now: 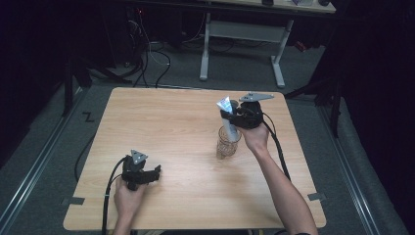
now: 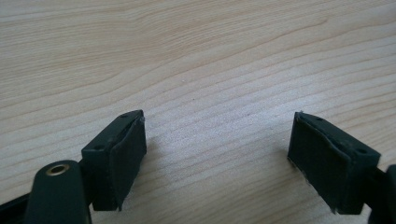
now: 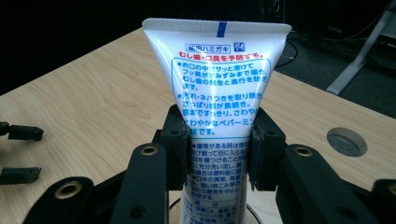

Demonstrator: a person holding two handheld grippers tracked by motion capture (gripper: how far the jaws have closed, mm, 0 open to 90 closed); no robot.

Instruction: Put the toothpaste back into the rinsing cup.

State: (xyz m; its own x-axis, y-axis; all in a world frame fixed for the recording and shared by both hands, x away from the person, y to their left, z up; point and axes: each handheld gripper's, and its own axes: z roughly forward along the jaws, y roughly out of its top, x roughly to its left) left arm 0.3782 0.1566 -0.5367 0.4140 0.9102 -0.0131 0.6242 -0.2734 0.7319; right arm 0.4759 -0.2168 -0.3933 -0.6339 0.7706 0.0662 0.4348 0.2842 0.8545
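1. Holding a white plastic toothpaste tube with blue Japanese print (image 3: 219, 107) upright over a clear ribbed drinking glass (image 1: 228, 142), the right gripper (image 1: 234, 119) looks to be mid-way through dropping it in. The tube's lower end seems to sit inside the glass mouth already, though I can't tell if it touches the bottom.

2. Right fingers (image 3: 175, 140) are clamped on the tube's middle, one pad on each side, squeezing it a little. The flat crimped end with the blue mark points up, cap end down toward the glass.

3. Relative to the glass: the tube is directly above and partly in it, the right hand (image 1: 255, 136) is just beside it on the person's right, and the left gripper (image 1: 142, 172) is well apart from it, toward the near left corner of the light wooden surface (image 1: 171, 127).

4. Left fingers (image 2: 116, 158) stand apart with nothing between them, just bare wood grain.

5. Next move, I'd guess: lower a touch more so the tube rests in the glass, then let go gently. The glass is light and narrow, so a sideways nudge could tip it. The tube will likely lean on the rim once freed.

6. The tube looks glossy, soft and fairly full.
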